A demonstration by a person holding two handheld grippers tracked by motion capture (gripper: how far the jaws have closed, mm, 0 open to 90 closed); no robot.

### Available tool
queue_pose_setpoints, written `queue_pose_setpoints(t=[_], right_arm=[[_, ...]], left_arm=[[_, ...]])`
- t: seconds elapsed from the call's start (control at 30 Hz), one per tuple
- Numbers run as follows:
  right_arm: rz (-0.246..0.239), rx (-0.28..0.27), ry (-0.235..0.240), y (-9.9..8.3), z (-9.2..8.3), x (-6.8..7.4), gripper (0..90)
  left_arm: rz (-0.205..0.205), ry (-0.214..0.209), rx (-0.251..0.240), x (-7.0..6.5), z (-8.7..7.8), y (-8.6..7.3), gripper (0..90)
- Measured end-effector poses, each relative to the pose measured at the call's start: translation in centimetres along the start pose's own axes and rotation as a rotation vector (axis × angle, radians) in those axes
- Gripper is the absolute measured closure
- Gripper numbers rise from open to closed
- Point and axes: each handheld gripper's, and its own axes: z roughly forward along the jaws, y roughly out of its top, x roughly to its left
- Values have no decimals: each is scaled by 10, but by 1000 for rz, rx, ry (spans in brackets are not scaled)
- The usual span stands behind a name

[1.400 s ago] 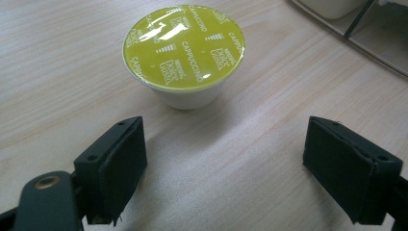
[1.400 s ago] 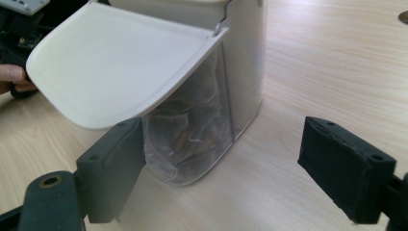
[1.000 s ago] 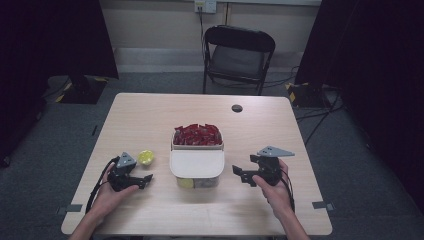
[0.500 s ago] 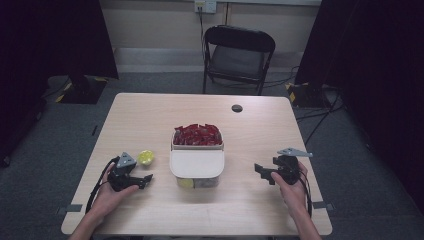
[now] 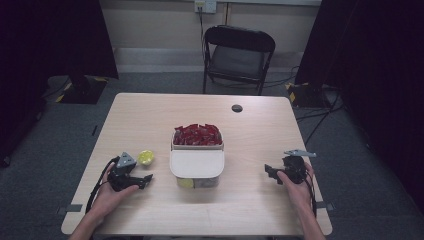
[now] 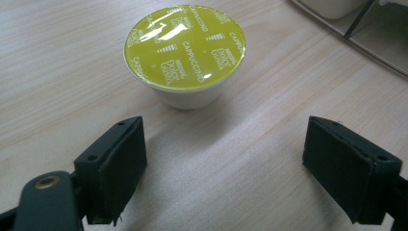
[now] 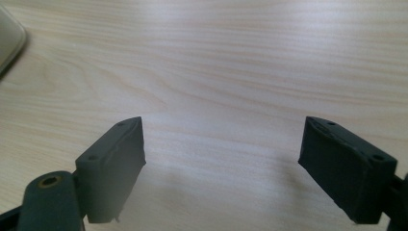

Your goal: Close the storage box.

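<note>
The yellow cappuccino capsule stands upright on the desk just left of the white container, right ahead of the left gripper, whose jaws gape wide and empty. A careless closing could tip the light capsule or skid it away. The left gripper view shows its foil lettering; the high view shows the right gripper, jaws wide and empty, well right of the container.

Black two-jaw left gripper and right gripper — grey three-cornered top plates, trailing black cables

A recording studio: black curtains, taped floor cables, lone folding chair.
</note>
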Motion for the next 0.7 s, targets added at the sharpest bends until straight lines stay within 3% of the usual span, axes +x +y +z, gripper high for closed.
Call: queue_pose_setpoints(t=[0.33,0.5,0.7], right_arm=[[-4,54,-54,-5,9,1,149],[-55,34,-97,-10,11,7,144],[-46,-22,-107,-18,10,8,141]], left_arm=[[-6,2,-4,2,0,0,150],[-9,5,-5,2,0,-1,150],[-10,6,-5,2,0,-1,150]])
